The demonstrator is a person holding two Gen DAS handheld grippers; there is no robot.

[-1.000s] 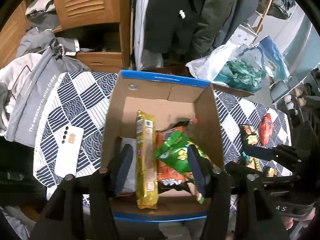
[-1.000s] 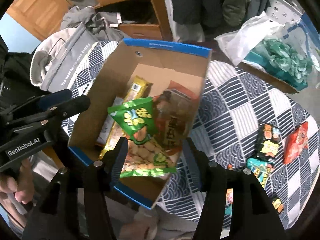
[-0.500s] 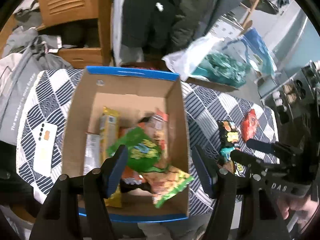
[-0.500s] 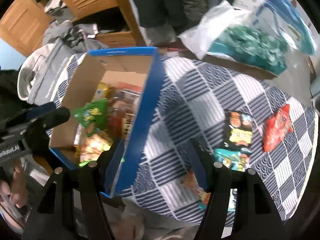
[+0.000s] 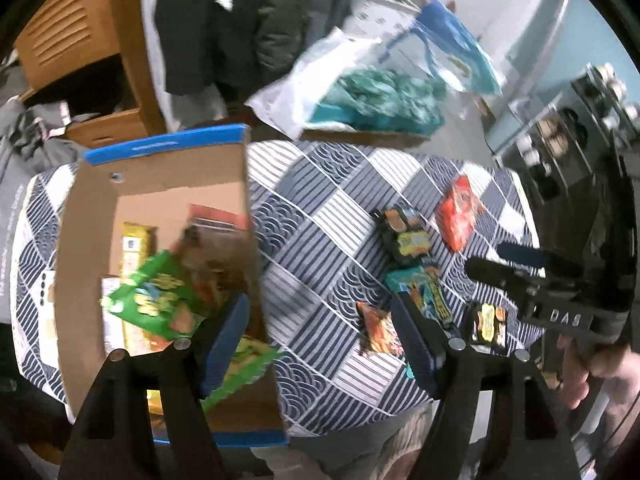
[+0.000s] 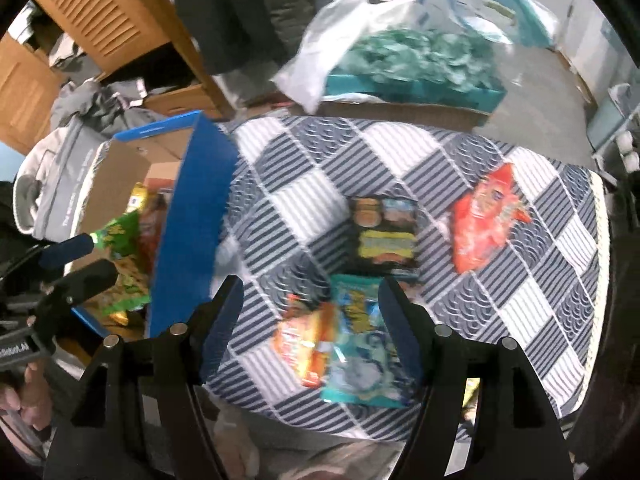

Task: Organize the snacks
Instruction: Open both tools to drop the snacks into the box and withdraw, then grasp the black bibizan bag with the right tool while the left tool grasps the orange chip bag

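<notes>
Snack packets split between a box and the patterned surface.
Left wrist view: the left hand-held gripper (image 5: 320, 330) gapes wide with nothing held, beside the cardboard box (image 5: 92, 216) holding a green packet (image 5: 154, 300). Right wrist view: the right hand-held gripper (image 6: 312, 320) is spread wide and holds nothing, above a teal packet (image 6: 362, 344) and an orange packet (image 6: 306, 338) on the surface (image 6: 532, 304).

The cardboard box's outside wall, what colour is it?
Blue, clearest in the right wrist view.

The brown corrugated cardboard box with blue printed rim (image 5: 160, 184) looks matt. The glossy green foil snack bag (image 5: 152, 300) shines; the glossy red plastic packet (image 6: 488, 220) too. A woven navy-and-white patterned cloth (image 6: 328, 168) looks soft, matt.
</notes>
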